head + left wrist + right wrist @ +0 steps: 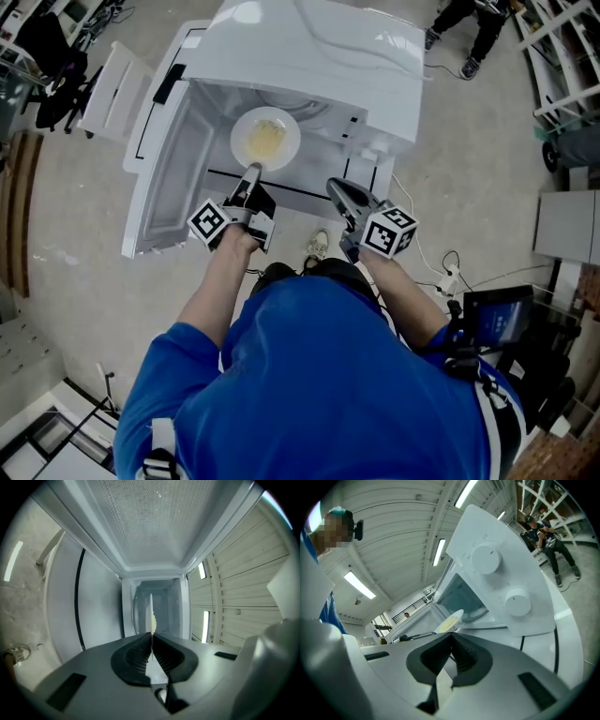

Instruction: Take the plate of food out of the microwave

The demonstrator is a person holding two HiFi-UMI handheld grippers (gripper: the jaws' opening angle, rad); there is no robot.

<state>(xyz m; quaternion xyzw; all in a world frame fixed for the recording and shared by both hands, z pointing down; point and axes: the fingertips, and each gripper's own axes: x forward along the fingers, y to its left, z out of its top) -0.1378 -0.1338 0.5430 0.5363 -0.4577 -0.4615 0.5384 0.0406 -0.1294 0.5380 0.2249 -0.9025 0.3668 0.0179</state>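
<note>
The microwave (309, 56) stood open at upper centre, and the plate (287, 127), level, face up, round with no long axis, hung at its mouth, seemingly mostly out but not yet carried clear, its near rim clenched in the left tongs (251, 173), the right tongs (336, 187) closed on nothing.

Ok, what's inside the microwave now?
The plate of yellow food, at the opening, its near rim clamped in the left gripper. The top of the microwave hides the cavity's back from the head view.

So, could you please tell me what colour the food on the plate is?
The food is pale yellow; the head view shows it best.
</note>
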